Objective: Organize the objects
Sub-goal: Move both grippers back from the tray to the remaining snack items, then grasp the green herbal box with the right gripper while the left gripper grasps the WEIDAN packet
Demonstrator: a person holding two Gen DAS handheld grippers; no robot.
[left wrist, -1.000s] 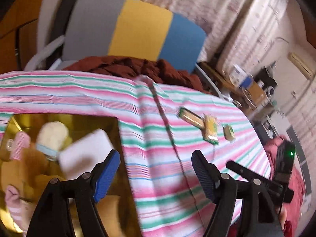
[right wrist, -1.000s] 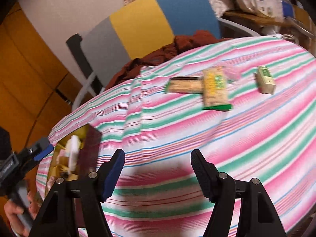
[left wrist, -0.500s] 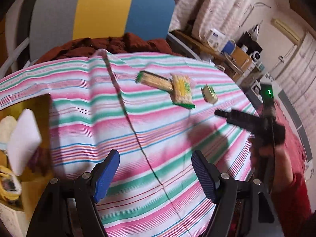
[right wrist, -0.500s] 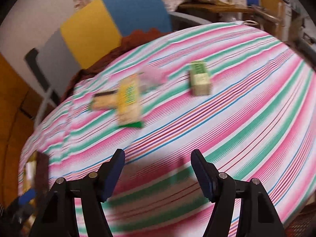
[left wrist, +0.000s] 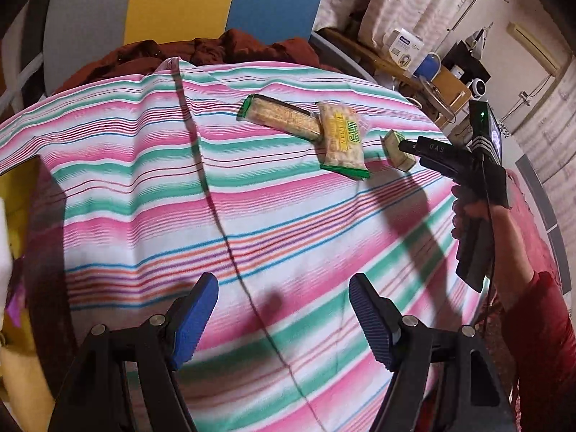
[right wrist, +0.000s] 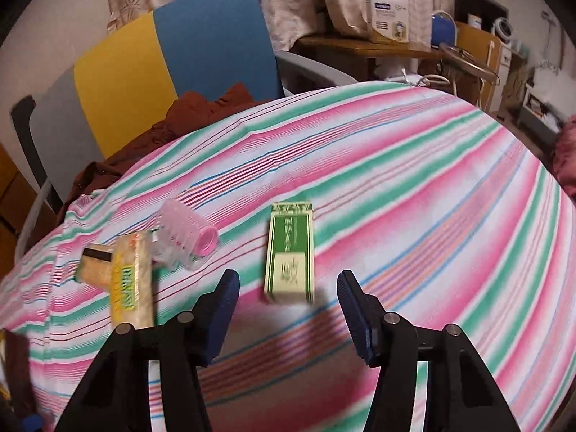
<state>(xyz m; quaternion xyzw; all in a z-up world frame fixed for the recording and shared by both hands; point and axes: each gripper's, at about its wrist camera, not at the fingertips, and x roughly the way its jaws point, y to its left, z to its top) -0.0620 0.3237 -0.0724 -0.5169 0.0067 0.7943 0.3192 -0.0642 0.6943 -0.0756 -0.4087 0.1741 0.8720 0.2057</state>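
A small green and white box (right wrist: 289, 252) lies on the striped tablecloth (right wrist: 414, 187), just ahead of my right gripper (right wrist: 288, 298). Its jaws are closing, with the box's near end at the gap and no pad touching it. Left of the box lie a pink hair roller (right wrist: 187, 239), a yellow snack packet (right wrist: 131, 284) and a long cracker packet (right wrist: 93, 266). My left gripper (left wrist: 284, 309) hangs open over bare cloth with nothing between its fingers. In the left wrist view, the cracker packet (left wrist: 280, 118), snack packet (left wrist: 342, 140) and box (left wrist: 397, 149) lie far ahead.
A yellow container (left wrist: 18, 194) with soft items sits at the table's left edge. Behind the table stands a grey, yellow and blue chair (right wrist: 172, 61) with a dark red cloth (left wrist: 216, 50) on it. A cluttered side table (right wrist: 387, 18) stands at the back right. A hand (left wrist: 475, 212) holds the right gripper.
Both views have swung right across the table. The yellow container slid to the left edge. My right gripper came up to the green box and its jaws narrowed.
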